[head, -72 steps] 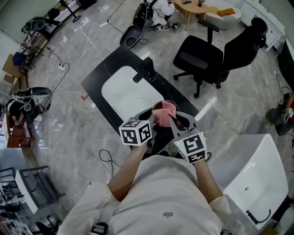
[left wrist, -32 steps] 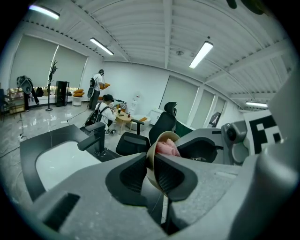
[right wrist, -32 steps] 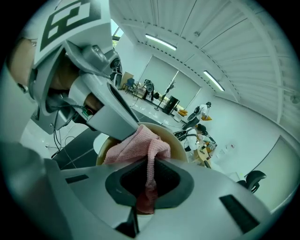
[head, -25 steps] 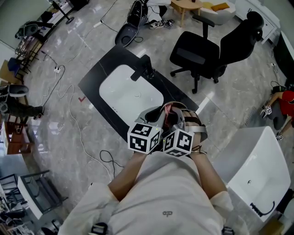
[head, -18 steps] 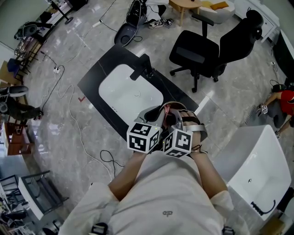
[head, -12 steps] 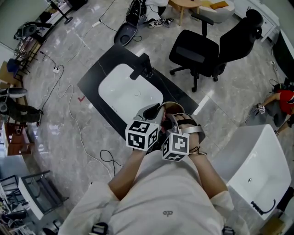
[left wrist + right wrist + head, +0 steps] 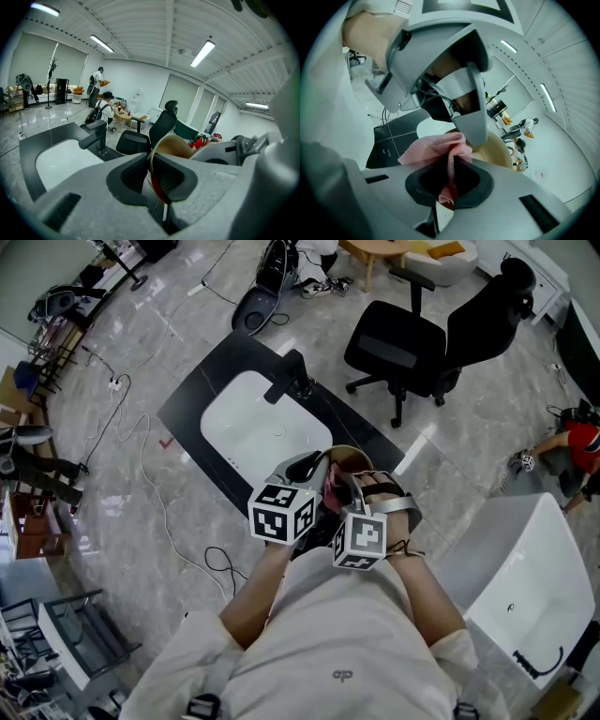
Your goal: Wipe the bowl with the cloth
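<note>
Looking down from my head, my left claw (image 7: pixel 307 468) and right claw (image 7: pixel 349 491) sit side by side, with the bowl (image 7: pixel 354 453) just ahead of their tips and the white sink (image 7: pixel 253 423) farther out beyond my left claw. Along my left claw, the jaws are clamped on the bowl's rim, one pad on the tan outside and one on the red inside, so the bowl stands on edge straight up from the tips. Along my right claw, the jaws are pinched tight on the pink cloth (image 7: pixel 436 147), which bunches forward from the tips beside the bowl's tan wall, under my left claw.
</note>
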`<state>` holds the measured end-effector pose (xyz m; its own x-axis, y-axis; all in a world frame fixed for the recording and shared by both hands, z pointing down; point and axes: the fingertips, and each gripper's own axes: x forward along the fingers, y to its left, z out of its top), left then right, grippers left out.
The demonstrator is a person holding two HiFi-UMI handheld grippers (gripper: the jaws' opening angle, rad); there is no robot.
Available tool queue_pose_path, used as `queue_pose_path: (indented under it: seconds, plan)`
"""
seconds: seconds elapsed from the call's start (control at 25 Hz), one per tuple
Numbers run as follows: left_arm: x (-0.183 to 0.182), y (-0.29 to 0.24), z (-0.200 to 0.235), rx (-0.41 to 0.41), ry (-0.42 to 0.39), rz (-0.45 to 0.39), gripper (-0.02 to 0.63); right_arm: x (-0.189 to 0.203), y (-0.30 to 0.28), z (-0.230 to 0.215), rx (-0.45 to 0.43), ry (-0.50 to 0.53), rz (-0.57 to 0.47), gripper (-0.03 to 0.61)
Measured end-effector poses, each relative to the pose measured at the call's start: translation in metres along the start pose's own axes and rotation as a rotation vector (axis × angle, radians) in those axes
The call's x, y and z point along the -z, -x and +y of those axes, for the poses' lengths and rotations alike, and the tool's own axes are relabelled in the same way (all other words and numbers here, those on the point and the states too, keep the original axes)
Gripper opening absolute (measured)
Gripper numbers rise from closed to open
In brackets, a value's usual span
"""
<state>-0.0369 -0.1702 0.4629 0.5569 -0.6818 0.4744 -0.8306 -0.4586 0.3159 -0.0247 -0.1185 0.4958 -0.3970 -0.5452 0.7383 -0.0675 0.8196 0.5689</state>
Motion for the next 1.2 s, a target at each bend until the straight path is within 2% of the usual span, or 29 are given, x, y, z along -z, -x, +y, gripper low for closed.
queue_pose_path:
  seconds: [0.2,0.48,0.72,0.84,1.2]
  plan:
    - [0.001,0.001,0.006,-0.013,0.0,-0.001,0.043,0.022,0.004,-0.026,0.138,0.061,0.077,0.017]
    - [-0.003,0.0,0.004,-0.01,-0.009,-0.004,0.04,0.027,0.012,-0.047,0.284,0.044,0.085,0.017]
    - [0.004,-0.004,-0.007,-0.007,-0.108,0.031,0.032,0.018,0.019,-0.066,0.37,0.068,0.069,0.017]
    - [0.006,-0.006,-0.013,0.006,-0.111,0.037,0.029,0.011,0.022,-0.07,0.384,0.072,0.051,0.017]
    - [0.002,-0.005,-0.024,0.014,-0.139,0.038,0.028,0.011,0.015,-0.06,0.347,0.077,0.059,0.017]
